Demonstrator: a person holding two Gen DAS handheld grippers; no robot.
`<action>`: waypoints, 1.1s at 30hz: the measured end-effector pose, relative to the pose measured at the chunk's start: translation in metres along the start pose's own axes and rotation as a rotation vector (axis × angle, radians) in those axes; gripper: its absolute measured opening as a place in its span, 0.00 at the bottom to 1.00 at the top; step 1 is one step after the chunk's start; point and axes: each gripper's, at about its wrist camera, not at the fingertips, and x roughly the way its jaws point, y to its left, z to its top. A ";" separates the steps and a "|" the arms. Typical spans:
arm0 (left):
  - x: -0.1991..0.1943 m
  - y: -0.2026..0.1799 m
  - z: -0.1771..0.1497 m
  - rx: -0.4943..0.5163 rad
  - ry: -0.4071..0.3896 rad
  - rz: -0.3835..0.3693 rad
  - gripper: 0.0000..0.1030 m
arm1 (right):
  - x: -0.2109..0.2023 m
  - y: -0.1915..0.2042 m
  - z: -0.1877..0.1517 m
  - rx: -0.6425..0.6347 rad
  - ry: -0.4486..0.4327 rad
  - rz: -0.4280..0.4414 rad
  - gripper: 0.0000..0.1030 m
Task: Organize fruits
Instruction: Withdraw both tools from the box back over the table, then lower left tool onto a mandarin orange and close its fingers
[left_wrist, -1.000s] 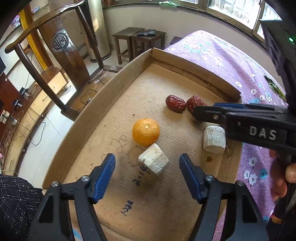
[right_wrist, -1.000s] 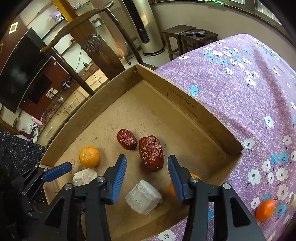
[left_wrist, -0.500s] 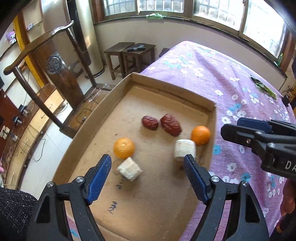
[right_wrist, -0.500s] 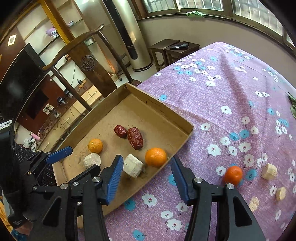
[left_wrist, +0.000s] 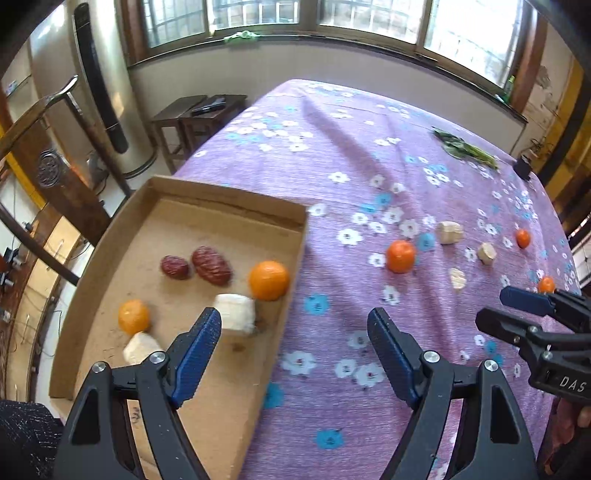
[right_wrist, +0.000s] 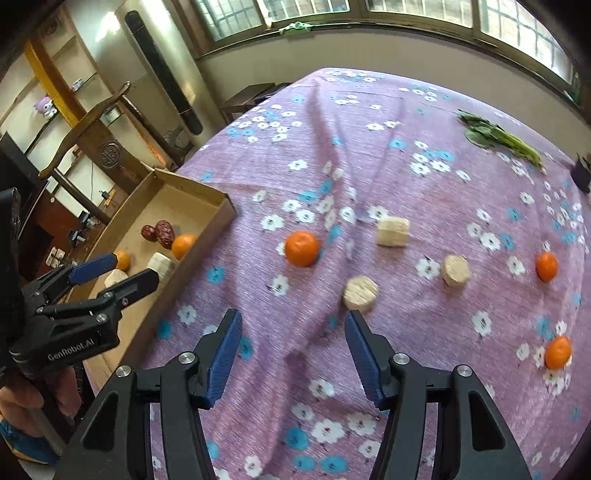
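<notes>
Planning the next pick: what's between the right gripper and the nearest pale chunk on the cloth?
Only bare tablecloth lies between the right gripper and that chunk, in the right wrist view.

Left gripper (left_wrist: 295, 332) empty, jaws wide and just been opening, hanging over the right wall of the cardboard tray (left_wrist: 291, 280). In tray: two red dates (left_wrist: 199, 266), big orange (left_wrist: 269, 280) against the right wall, small orange (left_wrist: 133, 315), two pale chunks (left_wrist: 236, 312). On the purple floral cloth (left_wrist: 351, 155) to the right: an orange (left_wrist: 400, 256), three pale chunks (left_wrist: 450, 232), two small oranges farther right. Right gripper (left_wrist: 517, 310) at right edge, nothing in it. Greens (left_wrist: 465, 149) far right.
</notes>
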 end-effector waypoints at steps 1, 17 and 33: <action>0.002 -0.007 0.001 0.010 0.002 -0.008 0.78 | -0.002 -0.008 -0.005 0.016 0.004 -0.008 0.61; 0.036 -0.073 0.016 0.136 0.046 -0.106 0.78 | -0.017 -0.070 -0.036 0.114 0.007 -0.059 0.60; 0.076 -0.072 0.039 0.180 0.089 -0.100 0.78 | 0.003 -0.064 -0.021 0.079 0.050 -0.028 0.60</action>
